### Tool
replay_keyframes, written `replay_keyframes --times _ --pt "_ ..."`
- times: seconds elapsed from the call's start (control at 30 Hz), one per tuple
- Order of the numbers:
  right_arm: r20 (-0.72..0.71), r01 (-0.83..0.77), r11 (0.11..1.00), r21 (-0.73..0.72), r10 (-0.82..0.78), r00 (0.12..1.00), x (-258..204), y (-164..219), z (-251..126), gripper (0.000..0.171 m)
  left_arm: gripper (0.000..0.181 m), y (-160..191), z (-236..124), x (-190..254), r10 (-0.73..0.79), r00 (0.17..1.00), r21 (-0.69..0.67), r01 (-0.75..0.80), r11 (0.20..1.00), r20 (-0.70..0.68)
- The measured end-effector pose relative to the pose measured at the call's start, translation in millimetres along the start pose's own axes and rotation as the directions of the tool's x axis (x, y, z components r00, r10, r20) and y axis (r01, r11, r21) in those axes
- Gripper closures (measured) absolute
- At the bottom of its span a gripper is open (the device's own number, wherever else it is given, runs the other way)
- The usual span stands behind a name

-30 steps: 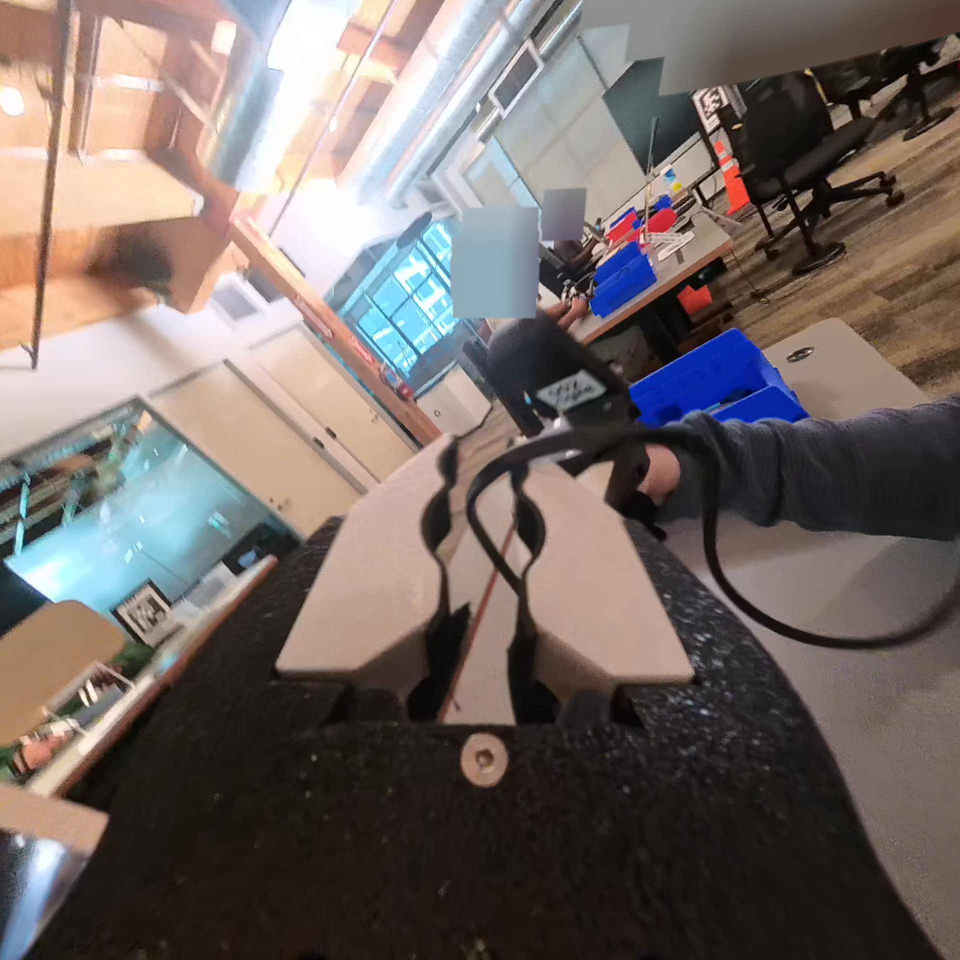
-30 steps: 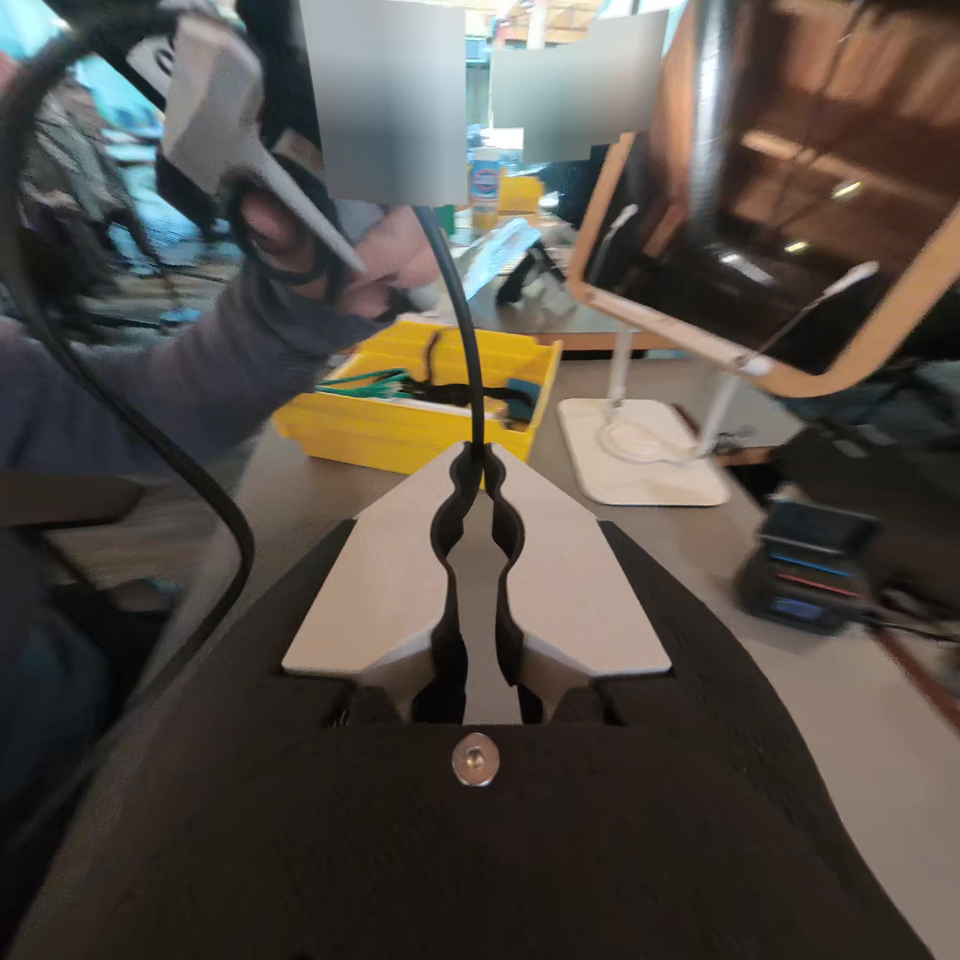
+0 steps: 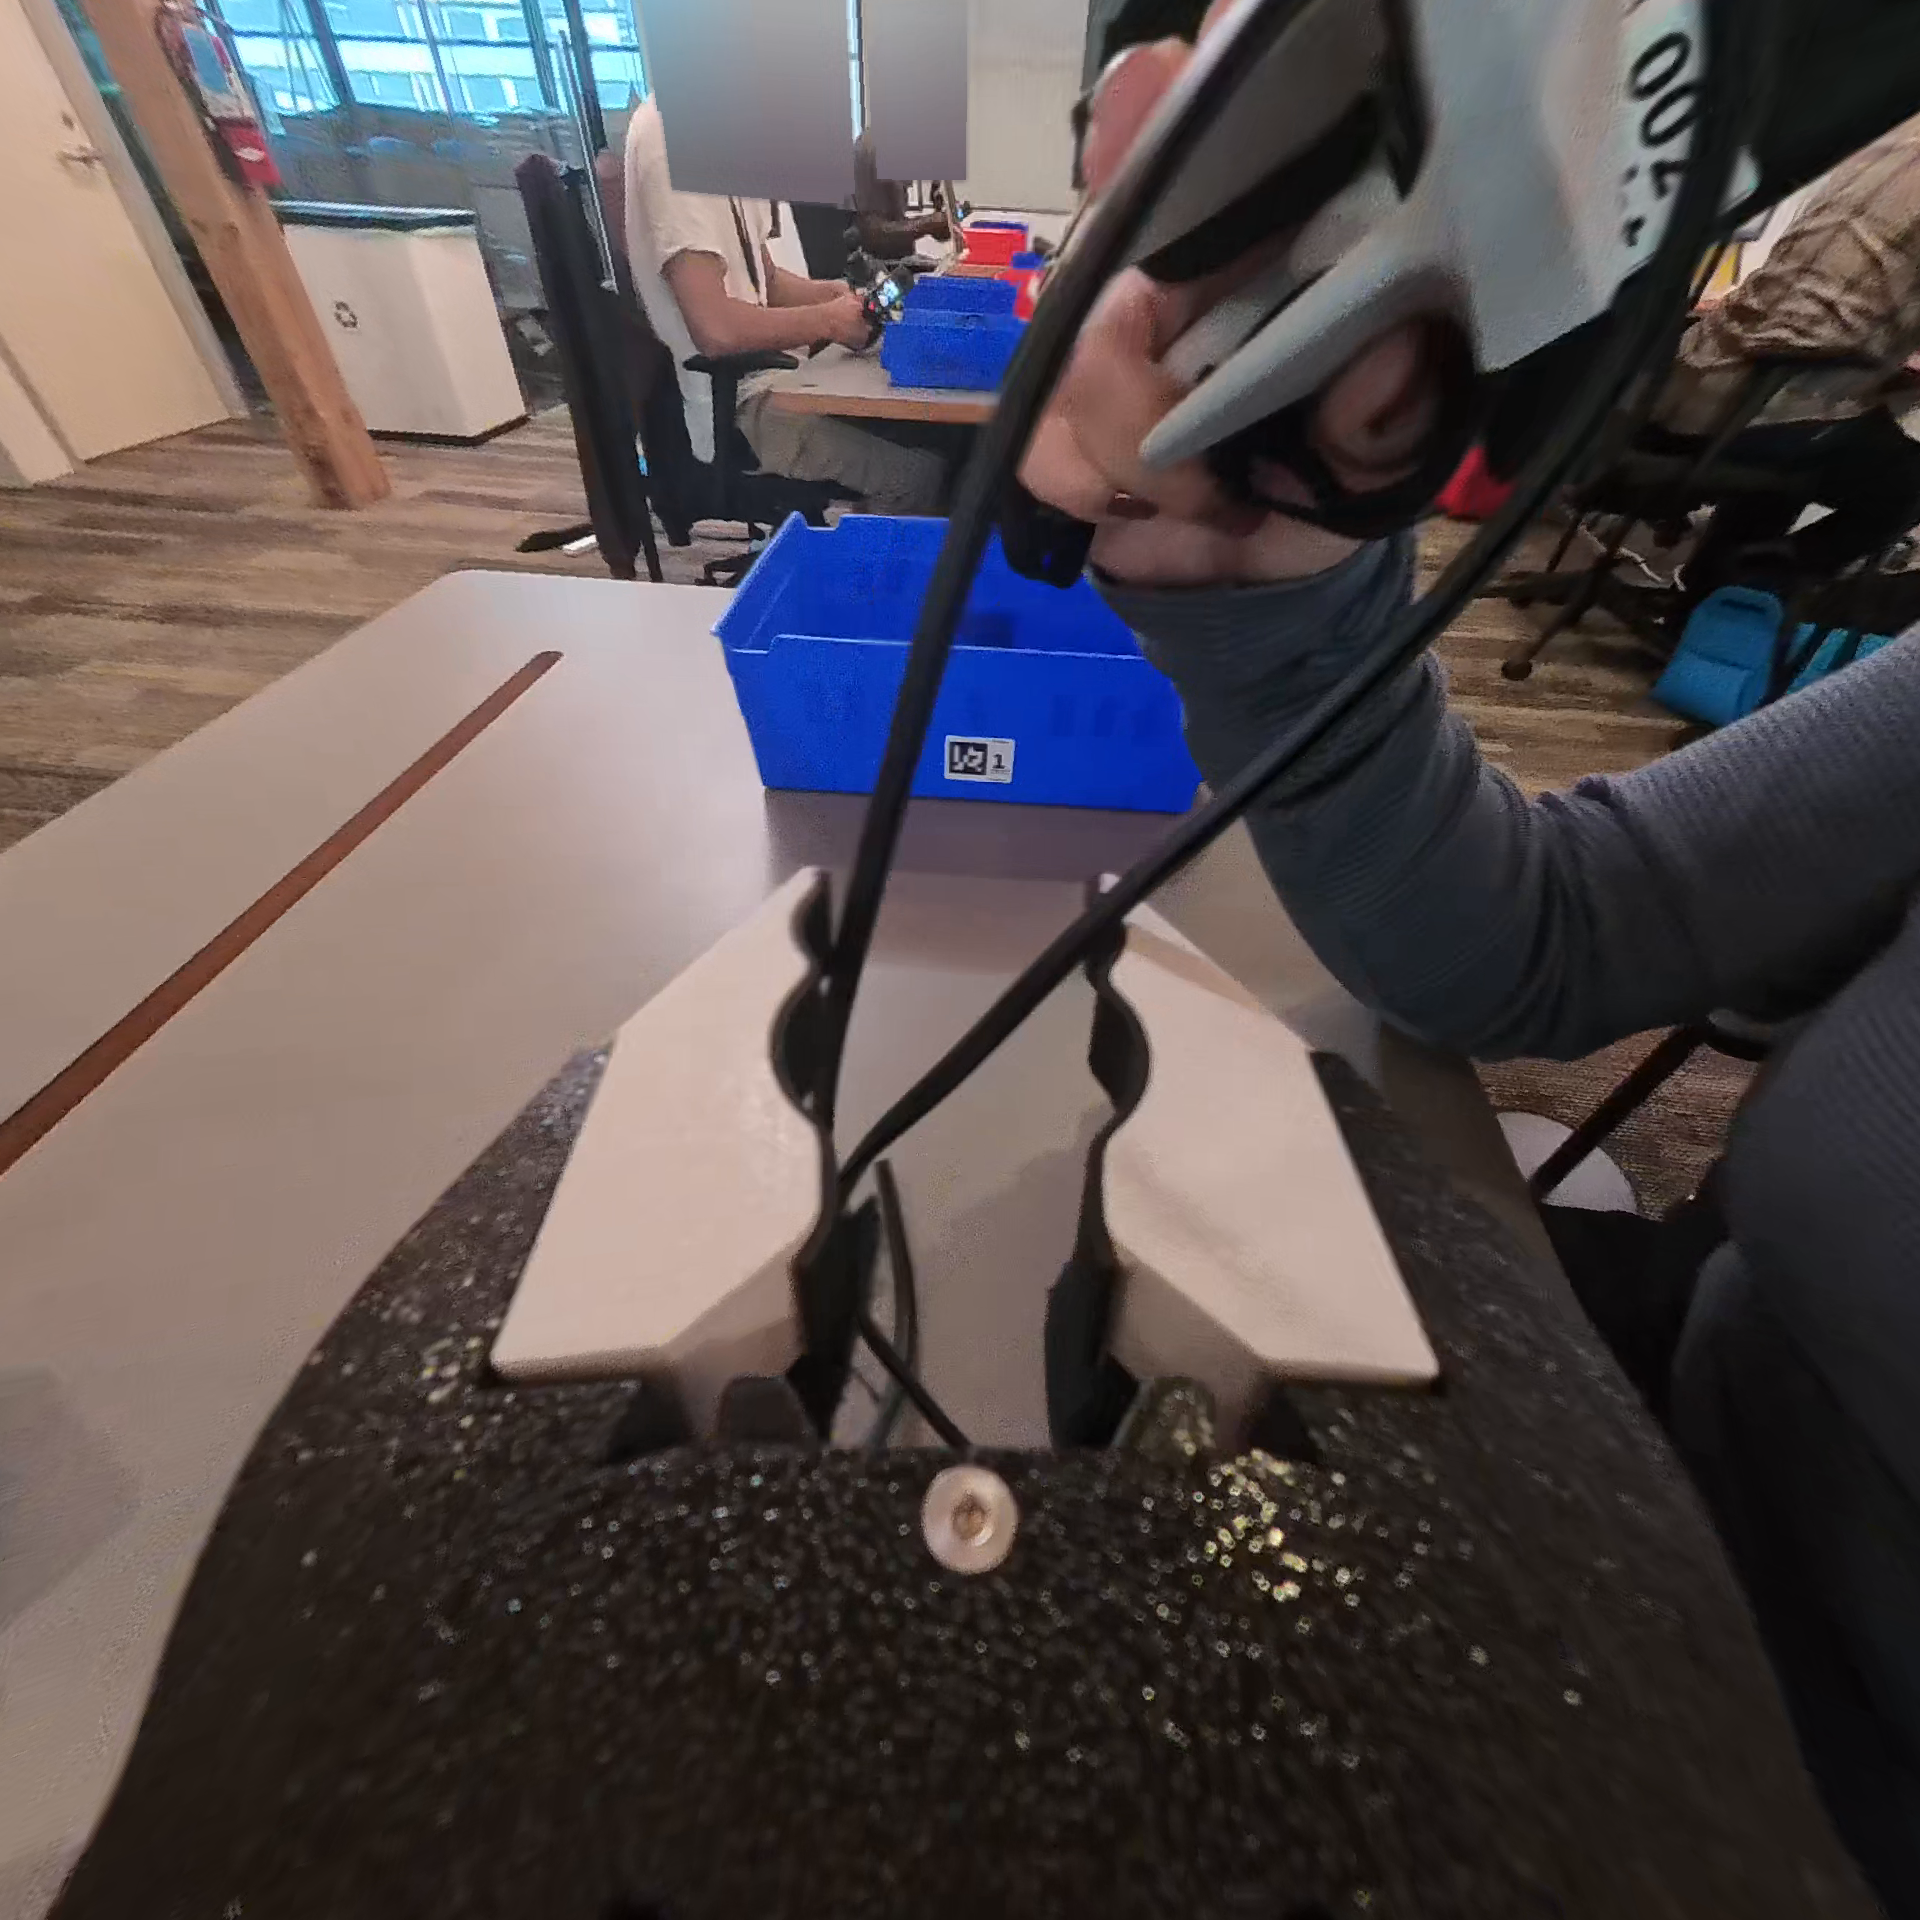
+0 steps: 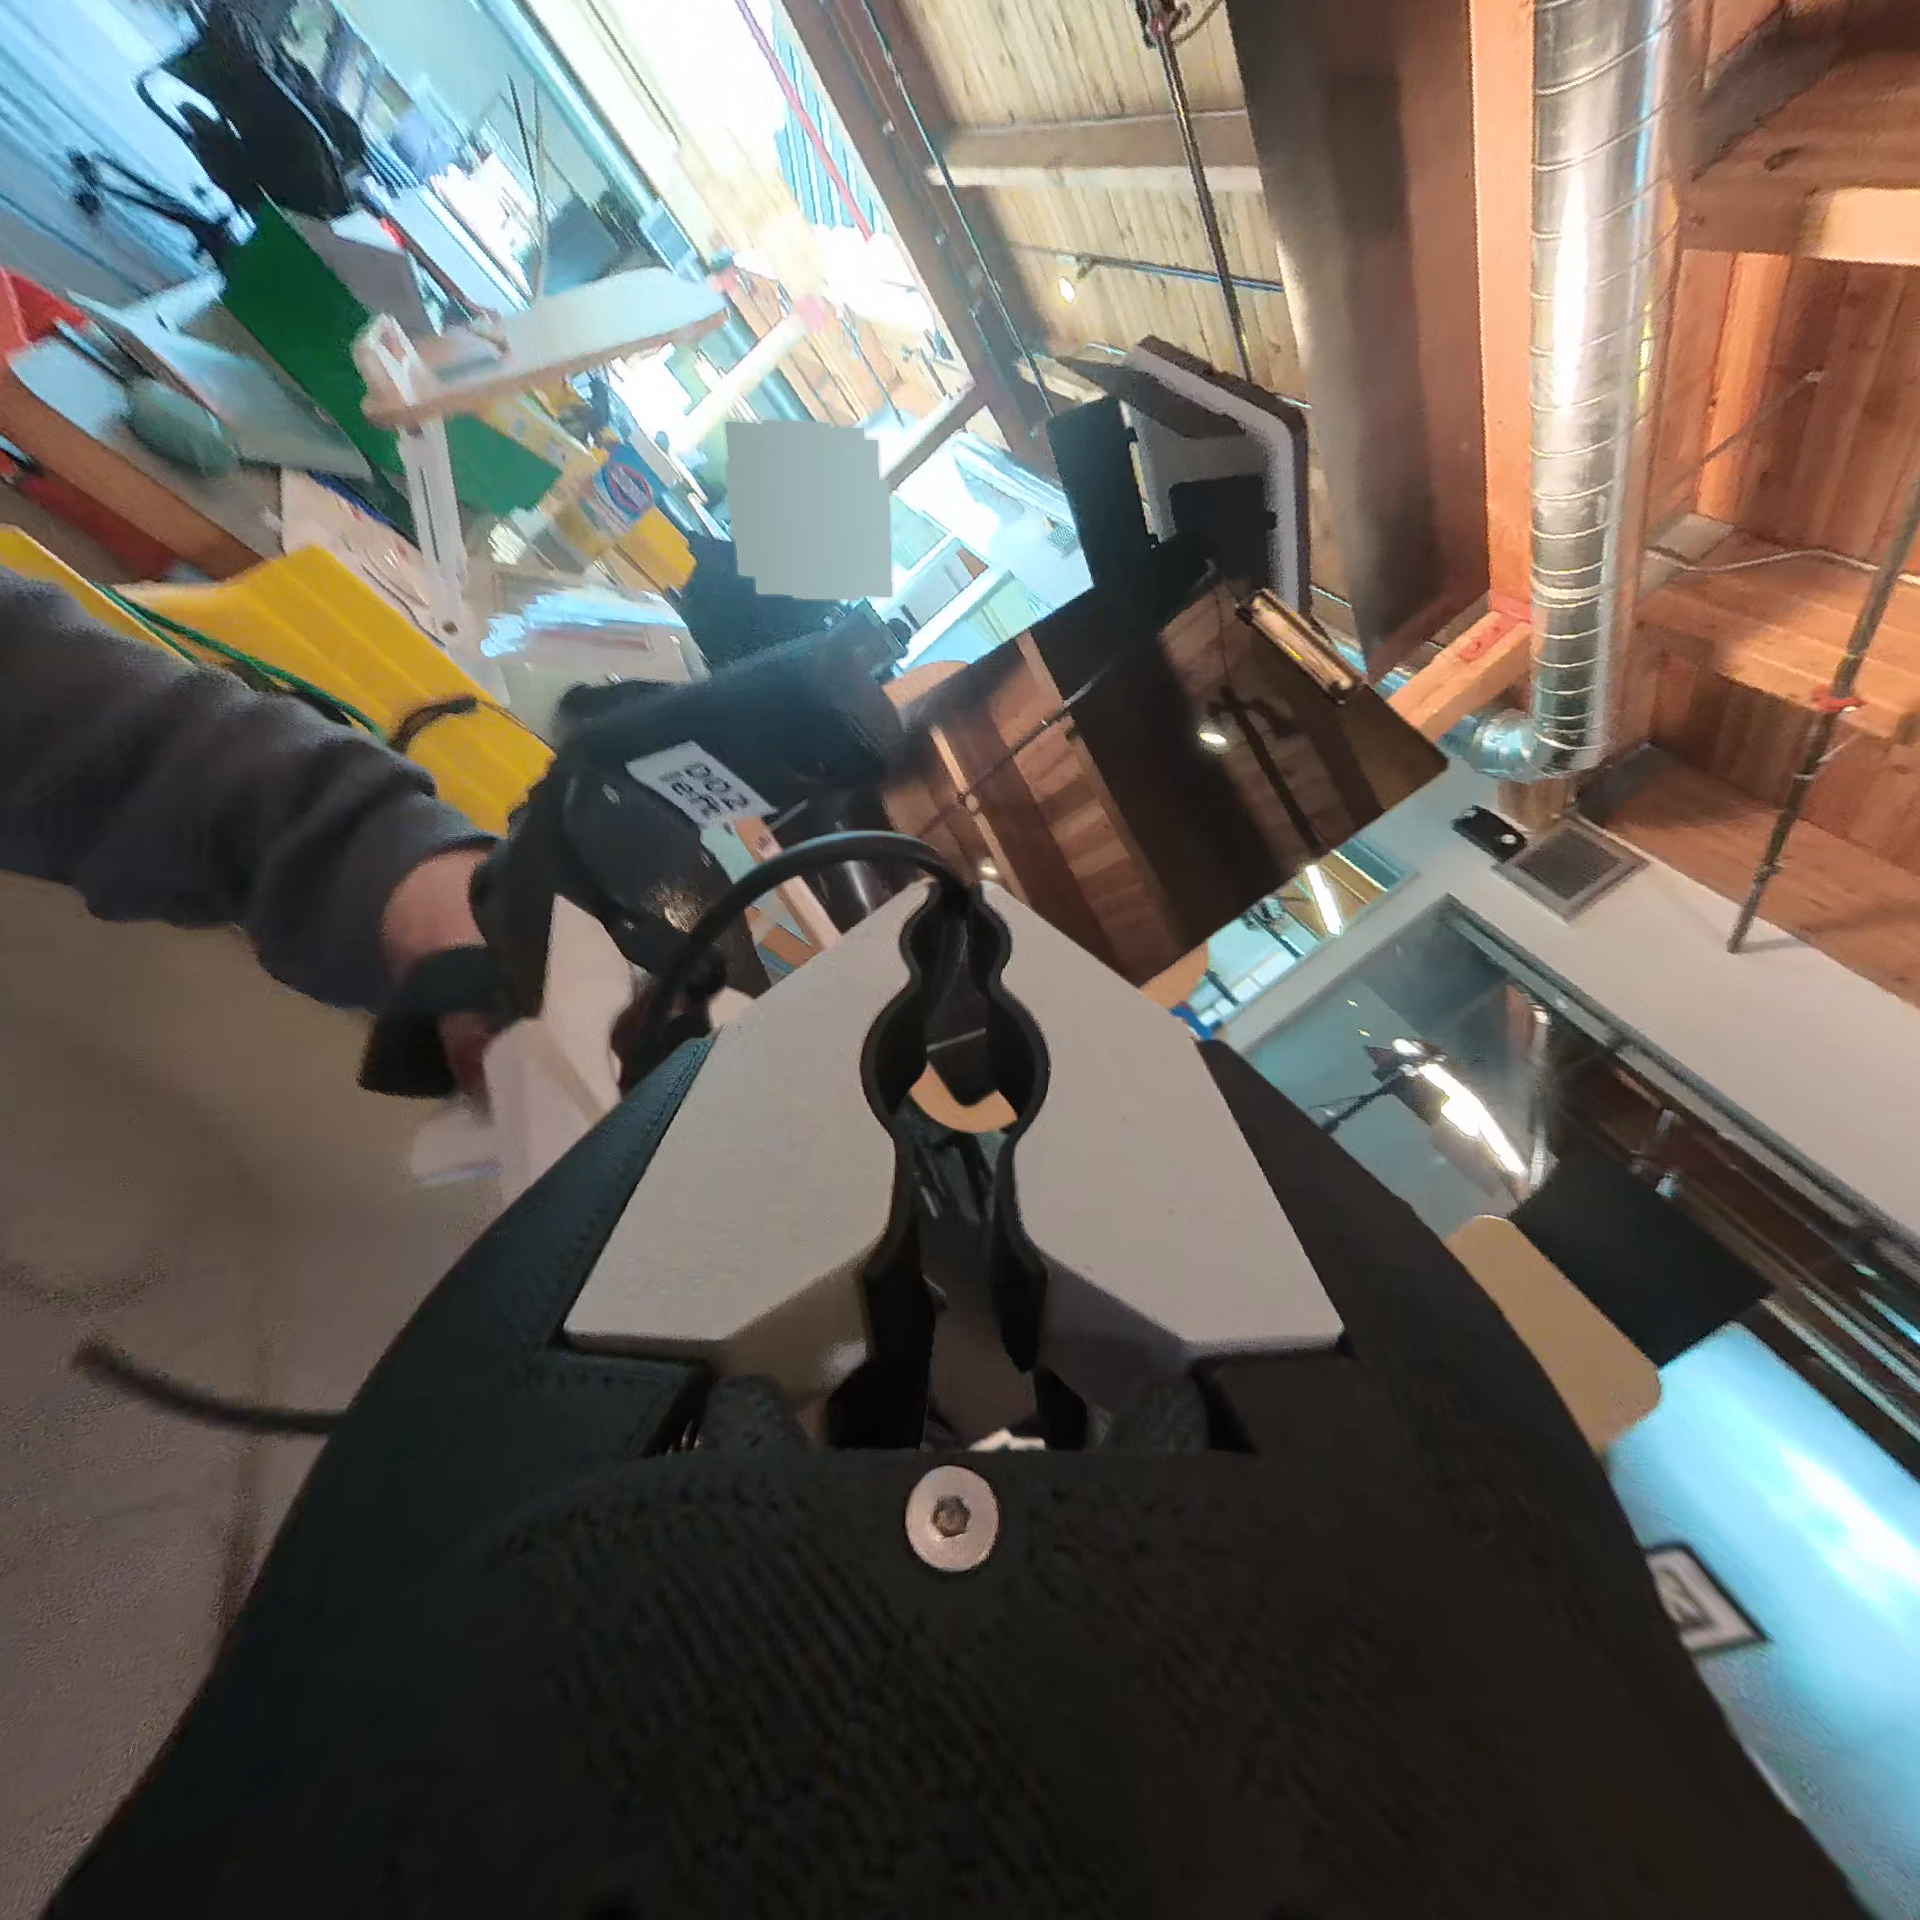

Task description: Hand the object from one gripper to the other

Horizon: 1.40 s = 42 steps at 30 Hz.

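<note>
The object is a black cable [image 3: 902,717]. In the left wrist view two strands of it run up from between my left gripper's [image 3: 961,891] fingers, which stand wide apart and do not pinch it. The strands rise to the grey body of the right gripper [image 3: 1455,208], held in a hand at the top right. In the right wrist view my right gripper [image 4: 940,896] is shut at its tips on the cable [image 4: 790,862], which loops out to the left. The left gripper's black body [image 4: 665,831] is close beyond it, held by a hand.
A blue bin [image 3: 831,644] stands on the grey table [image 3: 416,935], just beyond my left gripper. The table has a long dark slot [image 3: 312,862] on the left. A yellow bin [image 4: 343,644] shows in the right wrist view. A person sits at a desk [image 3: 873,395] behind. The gap from one gripper's tips to the other's is roughly 12 cm.
My left gripper was shut on the cable and has opened. The right gripper keeps its hold and has tilted up toward the ceiling. The left view has swung down to the table.
</note>
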State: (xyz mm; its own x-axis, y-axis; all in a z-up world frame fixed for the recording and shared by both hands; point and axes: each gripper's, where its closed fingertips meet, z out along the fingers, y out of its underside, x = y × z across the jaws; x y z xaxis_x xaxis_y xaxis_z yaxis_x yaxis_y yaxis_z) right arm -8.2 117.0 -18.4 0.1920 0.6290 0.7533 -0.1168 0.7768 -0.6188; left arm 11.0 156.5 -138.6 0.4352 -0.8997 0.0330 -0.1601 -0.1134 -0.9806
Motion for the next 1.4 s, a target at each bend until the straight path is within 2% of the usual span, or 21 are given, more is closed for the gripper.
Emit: replay_keyframes --times 0.03,0.07,0.1,0.17,0.27,0.37,0.47,0.57,0.63,0.67,0.7,0.8,0.87,0.93,1.0,1.1,1.23,1.3,1.4 --pt "0.004 -0.027 0.999 0.023 0.027 1.000 0 -3 -1 0.169 0.147 1 1 -4 0.004 1.000 -0.008 -0.004 1.000 0.021" --pt "0.002 -0.053 0.998 0.039 0.053 0.999 2 -5 -1 0.169 0.171 4 0 -7 0.021 0.999 -0.022 -0.021 1.000 0.041" --pt "-0.016 -0.071 0.997 0.036 0.072 0.997 6 -3 -2 0.169 0.177 5 0 -8 0.032 0.998 -0.032 -0.030 0.999 0.053" --pt "-0.092 -0.108 0.994 -0.018 0.105 0.990 22 10 -5 0.169 0.179 4 -5 -4 0.037 0.999 -0.041 -0.035 0.999 0.033" --pt "-0.199 -0.250 0.956 -0.156 0.218 0.955 43 47 -9 0.169 0.180 -2 -15 5 0.061 0.998 -0.050 -0.061 0.997 0.015" --pt "-0.197 -0.410 0.871 -0.271 0.366 0.909 37 82 -10 0.167 0.181 -25 -30 0 0.080 0.994 0.008 -0.081 0.997 0.079" --pt "-0.044 -0.571 0.769 -0.288 0.585 0.810 14 85 -10 0.122 0.181 -65 -52 -12 0.117 0.971 0.168 -0.154 0.974 0.209" --pt "0.156 -0.724 0.620 -0.302 0.782 0.604 -15 68 -4 0.105 0.181 -103 -72 -18 0.167 0.923 0.328 -0.286 0.900 0.347" --pt "0.227 -0.738 0.578 -0.349 0.816 0.532 -37 63 8 0.095 0.181 -122 -78 -15 0.203 0.895 0.392 -0.366 0.844 0.397" --pt "0.230 -0.736 0.571 -0.363 0.821 0.523 -44 63 19 0.093 0.181 -127 -76 -10 0.205 0.905 0.417 -0.361 0.834 0.373" --pt "0.224 -0.735 0.575 -0.358 0.817 0.531 -50 61 30 0.092 0.181 -132 -75 -7 0.201 0.915 0.445 -0.352 0.824 0.351" --pt "0.159 -0.734 0.603 -0.312 0.795 0.586 -52 59 55 0.111 0.181 -139 -71 0 0.215 0.928 0.492 -0.347 0.798 0.305" --pt "0.102 -0.712 0.637 -0.295 0.762 0.639 -49 66 60 0.129 0.181 -141 -69 8 0.204 0.950 0.535 -0.302 0.789 0.235" --pt "0.092 -0.696 0.665 -0.271 0.738 0.669 -45 66 59 0.153 0.181 -138 -66 13 0.208 0.957 0.530 -0.287 0.798 0.205" --pt "0.086 -0.669 0.699 -0.251 0.705 0.704 -39 64 55 0.169 0.181 -137 -67 18 0.202 0.964 0.545 -0.265 0.795 0.175" --pt "0.013 -0.536 0.793 -0.289 0.563 0.826 -25 71 43 0.170 0.179 -129 -70 12 0.142 0.969 0.529 -0.229 0.817 0.200" --pt "-0.115 -0.227 0.900 -0.372 0.197 0.974 8 72 10 0.169 0.138 -88 -60 8 0.059 0.974 0.358 -0.136 0.924 0.217" --pt "-0.133 -0.064 0.882 -0.468 0.001 0.991 26 72 -10 0.170 0.126 -62 -55 10 0.040 0.974 0.242 -0.095 0.966 0.222" --pt "-0.158 -0.031 0.830 -0.557 -0.069 0.985 61 61 -50 0.170 0.112 -32 -54 10 0.012 0.966 0.152 -0.053 0.987 0.259"
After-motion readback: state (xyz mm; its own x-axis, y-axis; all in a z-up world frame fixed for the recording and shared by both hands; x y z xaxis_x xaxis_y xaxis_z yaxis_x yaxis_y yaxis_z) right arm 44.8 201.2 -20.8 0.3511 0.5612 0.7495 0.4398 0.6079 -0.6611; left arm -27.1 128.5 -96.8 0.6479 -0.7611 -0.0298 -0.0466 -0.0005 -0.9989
